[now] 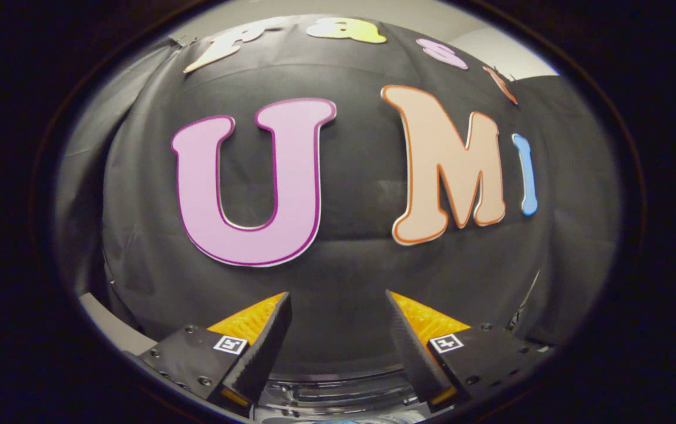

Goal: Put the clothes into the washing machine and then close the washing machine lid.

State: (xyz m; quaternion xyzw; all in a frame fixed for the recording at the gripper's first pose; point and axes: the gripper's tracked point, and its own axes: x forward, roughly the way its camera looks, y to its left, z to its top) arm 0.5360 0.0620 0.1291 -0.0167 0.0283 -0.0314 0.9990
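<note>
Nearest are the 2 fingers (267, 347) of the tool (338, 303), spread wide apart with a broad gap between the tips. Nothing sits between them and neither finger touches anything; the tool holds nothing.

Just below and between the fingers lies a strip of the washer (338, 391), a curved band of glossy, partly see-through rim with light glinting off it. Most of it is cut off beneath the fingers, so its shape, which way it faces, its long axis and whether the lid is up or down cannot be told. The curve of the rim runs across from one finger to the other. No clothes can be made out in that strip; what is inside is too dark and too cropped to read.

Beyond the fingers hangs the wall (344, 277) of black cloth, taking up the whole middle distance, creased in soft folds near its sides. The tool points straight at it and stands apart from it.

To the side of the left finger a pale sliver of counter (111, 330) shows under the cloth's edge, its extent hidden. Above the cloth, farthest off, is a pale ceiling (479, 41).
</note>
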